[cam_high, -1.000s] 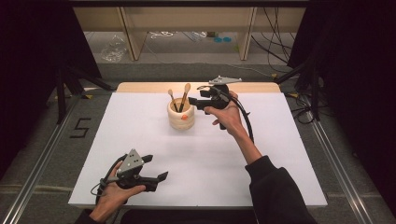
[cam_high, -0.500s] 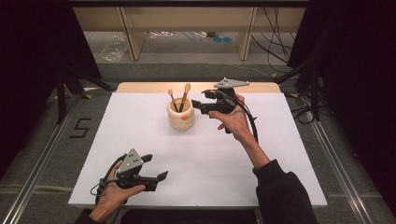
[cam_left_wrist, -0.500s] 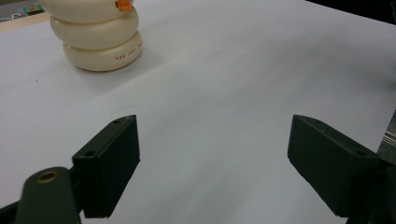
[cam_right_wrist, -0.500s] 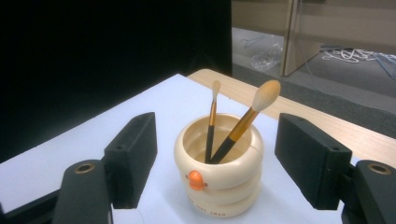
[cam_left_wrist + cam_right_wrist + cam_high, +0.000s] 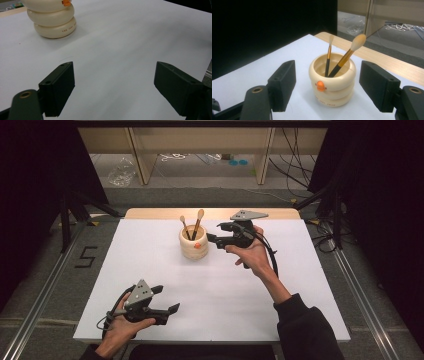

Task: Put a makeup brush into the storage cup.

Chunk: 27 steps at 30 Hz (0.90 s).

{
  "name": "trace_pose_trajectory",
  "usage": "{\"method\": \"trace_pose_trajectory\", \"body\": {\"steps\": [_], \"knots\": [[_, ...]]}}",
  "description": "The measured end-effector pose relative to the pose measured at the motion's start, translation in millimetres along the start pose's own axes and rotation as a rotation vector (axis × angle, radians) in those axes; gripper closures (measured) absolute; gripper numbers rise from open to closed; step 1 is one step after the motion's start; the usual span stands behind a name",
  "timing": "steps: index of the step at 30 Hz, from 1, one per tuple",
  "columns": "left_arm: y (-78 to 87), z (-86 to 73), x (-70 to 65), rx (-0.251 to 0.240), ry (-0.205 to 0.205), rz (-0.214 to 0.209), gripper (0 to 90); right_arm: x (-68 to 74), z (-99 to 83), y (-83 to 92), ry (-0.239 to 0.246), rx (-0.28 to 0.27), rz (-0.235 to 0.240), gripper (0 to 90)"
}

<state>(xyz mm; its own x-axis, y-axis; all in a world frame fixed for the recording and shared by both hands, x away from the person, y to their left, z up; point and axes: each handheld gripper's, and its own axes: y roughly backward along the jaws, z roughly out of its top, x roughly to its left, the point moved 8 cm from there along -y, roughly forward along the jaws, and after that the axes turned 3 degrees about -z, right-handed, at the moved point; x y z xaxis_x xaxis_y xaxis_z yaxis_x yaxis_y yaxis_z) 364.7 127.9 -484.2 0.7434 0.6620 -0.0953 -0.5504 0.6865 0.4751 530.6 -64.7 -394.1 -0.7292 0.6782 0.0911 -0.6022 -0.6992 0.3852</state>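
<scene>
Lower left of the high view: the left gripper rests on the white table, jaws spread wide with nothing between them.

Centre, toward the upper edge: a cream ringed holder stands upright on the table, carrying two brushes that lean bristle-end up. The holder appears rigid, smooth and possibly slippery; the brushes appear light, with stiff slender handles and soft tips. Take a brush by its handle just above the rim, not by the bristles.

Just right of the holder: the right gripper, jaws parted and having just been opening, empty, aimed at the holder.
</scene>
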Motion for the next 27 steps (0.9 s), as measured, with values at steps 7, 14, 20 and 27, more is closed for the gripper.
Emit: {"method": "trace_pose_trajectory", "body": {"steps": [7, 14, 20, 27], "knots": [[-0.1, -0.4, -0.7, 0.001, 0.010, 0.002, 16.7, -1.8, -6.1, 4.5, -0.010, 0.009, -0.015, 26.3], [0.0, -0.6, -0.4, 0.001, 0.020, 0.004, 16.7, -6.9, -12.6, 11.7, -0.016, 0.025, -0.023, 25.2], [-0.3, -0.3, -1.5, -0.001, 0.009, -0.010, 16.7, -7.8, -15.1, 19.4, -0.020, 0.005, -0.031, 25.5], [0.5, -0.2, -1.4, 0.000, 0.007, -0.008, 16.7, -6.0, -18.0, 25.7, -0.019, -0.004, -0.031, 25.5]]}}
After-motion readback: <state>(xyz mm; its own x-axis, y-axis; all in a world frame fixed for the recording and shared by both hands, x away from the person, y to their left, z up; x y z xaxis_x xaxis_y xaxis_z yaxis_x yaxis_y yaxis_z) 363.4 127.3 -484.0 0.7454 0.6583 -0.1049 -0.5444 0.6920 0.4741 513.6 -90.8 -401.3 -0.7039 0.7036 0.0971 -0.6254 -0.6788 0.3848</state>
